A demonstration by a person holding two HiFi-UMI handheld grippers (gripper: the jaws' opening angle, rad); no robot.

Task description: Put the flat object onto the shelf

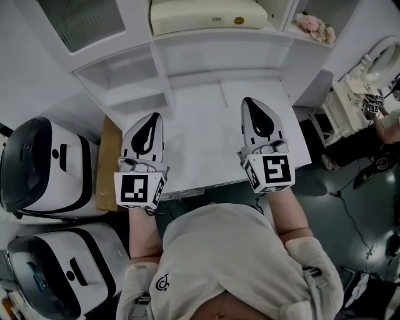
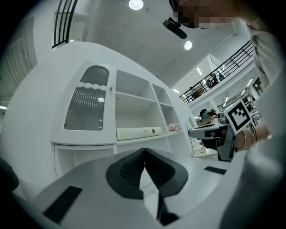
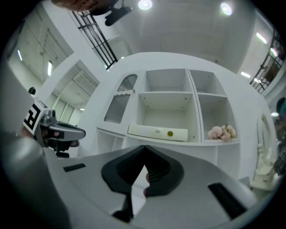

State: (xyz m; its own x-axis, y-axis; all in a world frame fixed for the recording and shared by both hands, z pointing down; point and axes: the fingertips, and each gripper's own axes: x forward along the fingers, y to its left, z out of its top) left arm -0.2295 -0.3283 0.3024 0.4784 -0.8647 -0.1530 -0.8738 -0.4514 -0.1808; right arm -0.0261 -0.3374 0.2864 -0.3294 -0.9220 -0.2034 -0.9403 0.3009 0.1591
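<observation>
In the head view, we see the left gripper (image 1: 152, 122) and the right gripper (image 1: 251, 105) held side by side above the bare white table (image 1: 200, 137). Each has its fingers pressed together with nothing between them. We judge this a neutral, unloaded hold, because the flat object (image 1: 209, 15), a cream slab, already lies on the shelf (image 1: 219, 37) at the top of the frame, well apart from both grippers. Only this view shows the two white-and-black appliances (image 1: 44, 165) to the left of the table and the person's torso below. In the left gripper view, the fingers meet at their tips and pinch nothing. The flat object (image 2: 138, 132) lies lengthwise along the front of the middle compartment, flat on its broad face, so we judge it stable without support. This view adds what the head view cuts off: the upper compartments of the shelf, the ribbed door panel (image 2: 87, 107) to the left, and the right gripper seen from the side. In the right gripper view, the fingers are likewise closed on nothing. Here the pink flowers (image 3: 222, 132) stand in the compartment just right of the flat object, with a divider between them. The left gripper appears at the left edge of this view.
</observation>
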